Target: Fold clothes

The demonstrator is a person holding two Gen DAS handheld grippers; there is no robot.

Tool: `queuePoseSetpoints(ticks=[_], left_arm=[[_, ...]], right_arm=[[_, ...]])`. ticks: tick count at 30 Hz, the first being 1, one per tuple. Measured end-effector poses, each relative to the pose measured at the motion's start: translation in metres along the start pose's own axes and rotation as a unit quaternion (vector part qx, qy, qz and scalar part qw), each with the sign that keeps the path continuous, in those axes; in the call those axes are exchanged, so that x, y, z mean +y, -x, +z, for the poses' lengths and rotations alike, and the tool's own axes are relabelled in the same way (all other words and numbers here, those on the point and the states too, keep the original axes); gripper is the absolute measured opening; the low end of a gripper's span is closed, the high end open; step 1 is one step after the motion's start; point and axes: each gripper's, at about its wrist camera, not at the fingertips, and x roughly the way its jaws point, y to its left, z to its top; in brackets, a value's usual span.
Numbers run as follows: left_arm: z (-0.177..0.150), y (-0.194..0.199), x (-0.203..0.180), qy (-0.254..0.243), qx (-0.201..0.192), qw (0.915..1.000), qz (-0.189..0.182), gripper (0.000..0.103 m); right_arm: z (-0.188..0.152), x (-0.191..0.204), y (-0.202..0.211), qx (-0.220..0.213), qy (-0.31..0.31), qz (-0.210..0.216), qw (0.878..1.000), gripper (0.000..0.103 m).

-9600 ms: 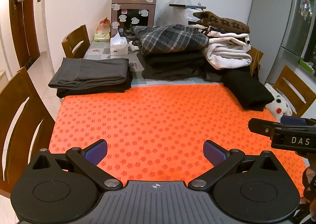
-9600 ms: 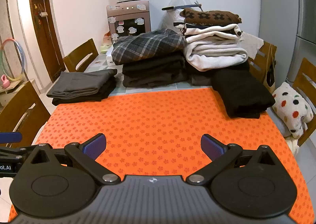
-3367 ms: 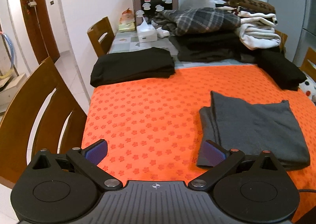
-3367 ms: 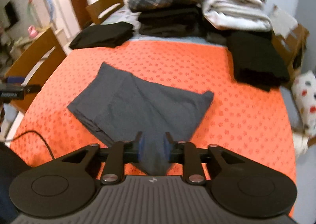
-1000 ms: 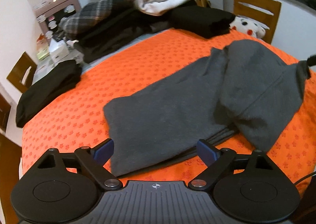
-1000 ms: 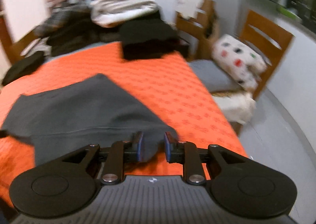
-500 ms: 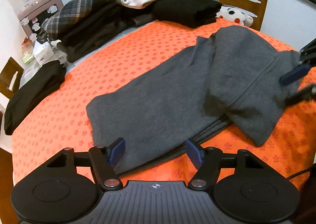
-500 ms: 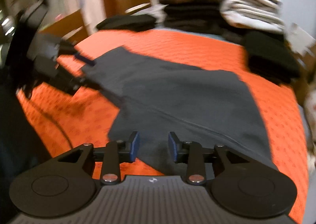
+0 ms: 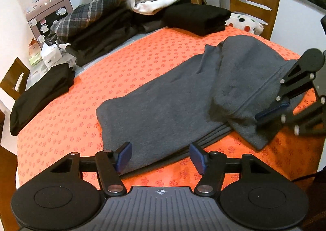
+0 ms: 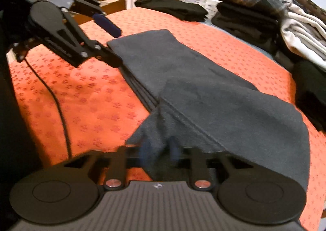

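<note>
Grey trousers [image 9: 167, 100]: right gripper [image 10: 158, 152] pinches one corner; left gripper [image 9: 161, 156], fingers open, should grip the near edge squarely.

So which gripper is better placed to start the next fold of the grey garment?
Probably right: its tongs appear shut on the grey garment's corner, though blurred. The left tongs sit open at its near edge, gripping nothing.

Orange mat [image 9: 142, 64] under grey garment [image 9: 183, 96], folded piles [image 9: 97, 25]
</note>
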Motion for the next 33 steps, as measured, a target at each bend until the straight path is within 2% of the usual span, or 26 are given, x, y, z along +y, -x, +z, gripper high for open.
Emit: queuePoseSetpoints(ticks=[5,9,12,15,17,19,22,23,26,28,33], left_arm=[[0.005,-0.007,-0.004,-0.010,-0.007,0.9999,-0.009,0.064],[0.012,-0.015,-0.011,-0.018,-0.011,0.9996,-0.021,0.063],[0.017,-0.022,-0.018,-0.023,-0.014,0.9991,-0.031,0.061],[0.022,-0.027,-0.023,-0.018,-0.019,0.9984,-0.050,0.059],[0.025,-0.025,-0.023,0.004,-0.029,0.9960,-0.084,0.054],[0.029,-0.023,-0.022,0.024,-0.040,0.9919,-0.118,0.054],[0.033,-0.022,-0.026,0.028,-0.048,0.9875,-0.147,0.051],[0.034,-0.024,-0.028,0.023,-0.044,0.9876,-0.149,0.050],[0.033,-0.028,-0.030,0.016,-0.032,0.9864,-0.160,0.037],[0.031,-0.028,-0.028,0.017,-0.026,0.9852,-0.169,0.024],[0.021,-0.018,-0.016,0.035,-0.029,0.9879,-0.148,0.024]], right_arm=[[0.003,-0.016,0.033,-0.043,-0.030,-0.036,0.998,0.001],[0.006,-0.046,0.070,-0.081,-0.083,-0.087,0.989,0.001],[0.008,-0.074,0.090,-0.088,-0.117,-0.106,0.984,0.001],[0.009,-0.092,0.099,-0.084,-0.140,-0.085,0.983,0.001],[0.007,-0.095,0.099,-0.081,-0.141,-0.067,0.984,0.002],[0.006,-0.093,0.094,-0.072,-0.138,-0.045,0.987,0.004],[0.005,-0.079,0.080,-0.052,-0.125,-0.006,0.991,0.021],[0.004,-0.072,0.074,-0.046,-0.119,0.005,0.992,0.028],[0.002,-0.051,0.054,-0.029,-0.101,0.040,0.994,0.037],[0.004,-0.039,0.042,-0.021,-0.083,0.060,0.995,0.043],[0.008,-0.014,0.017,-0.007,-0.030,0.076,0.997,0.049]])
